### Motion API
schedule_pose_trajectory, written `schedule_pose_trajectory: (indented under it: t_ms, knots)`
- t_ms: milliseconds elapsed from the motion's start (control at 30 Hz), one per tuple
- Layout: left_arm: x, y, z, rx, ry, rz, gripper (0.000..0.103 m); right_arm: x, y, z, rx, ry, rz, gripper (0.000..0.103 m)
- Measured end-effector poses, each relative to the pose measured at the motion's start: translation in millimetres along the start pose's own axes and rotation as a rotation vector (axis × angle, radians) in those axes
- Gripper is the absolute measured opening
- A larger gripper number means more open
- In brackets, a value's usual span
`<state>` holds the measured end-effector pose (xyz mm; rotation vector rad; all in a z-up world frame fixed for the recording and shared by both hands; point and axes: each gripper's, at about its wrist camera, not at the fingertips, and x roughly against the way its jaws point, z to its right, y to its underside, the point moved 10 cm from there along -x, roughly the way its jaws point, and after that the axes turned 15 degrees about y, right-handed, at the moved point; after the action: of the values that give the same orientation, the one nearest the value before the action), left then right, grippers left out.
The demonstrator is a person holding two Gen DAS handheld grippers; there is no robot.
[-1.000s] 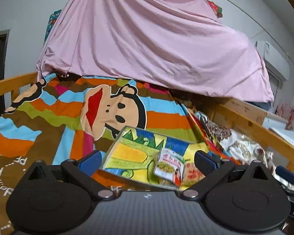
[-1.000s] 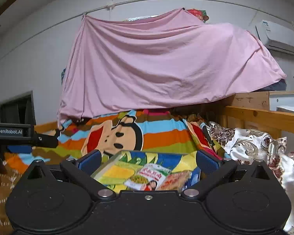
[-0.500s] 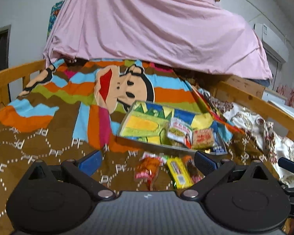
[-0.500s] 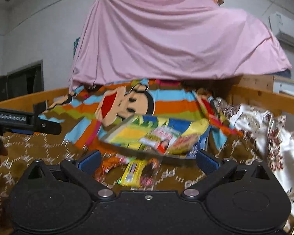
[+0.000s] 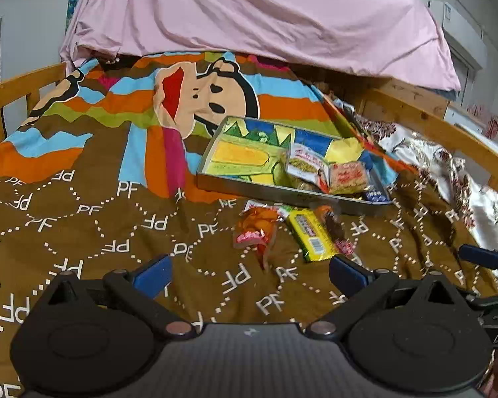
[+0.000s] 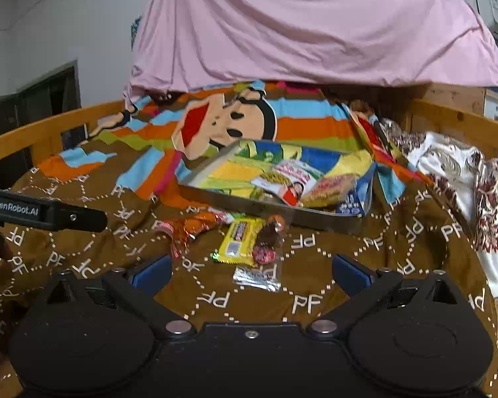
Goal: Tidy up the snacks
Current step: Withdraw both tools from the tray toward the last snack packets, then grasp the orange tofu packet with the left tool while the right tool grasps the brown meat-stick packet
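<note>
Compared with a second ago, I now see loose snacks: a yellow bar (image 6: 239,240) and orange packet (image 5: 255,229) lie on the blanket (image 5: 83,219) before the tray (image 5: 282,194) (already holding packets). My left gripper (image 5: 249,273) and right gripper (image 6: 250,270) are both spread, empty.

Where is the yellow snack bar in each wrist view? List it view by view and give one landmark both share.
Left wrist: the yellow snack bar lies right of centre on the brown blanket, just ahead of the left claw.
Right wrist: the bar lies near centre, ahead of the right claw.
Shared landmark: the colourful tray sits just behind the bar in both views.
</note>
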<state>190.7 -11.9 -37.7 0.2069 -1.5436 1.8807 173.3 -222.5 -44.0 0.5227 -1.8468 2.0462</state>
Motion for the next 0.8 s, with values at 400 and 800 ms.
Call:
schedule_pose_trajectory:
  t_ms: [400, 800]
  knots:
    - [-35.6, 6.1, -8.6, -0.049, 0.009, -0.078, 0.102, -36.8, 18.2, 7.5, -0.023, 0.048, -0.156, 0.102]
    - [-98.3, -24.0, -4.7, -0.126, -0.004, -0.088, 0.102, -73.6, 3.2, 17.1, 0.042, 0.067, -0.114, 0.102]
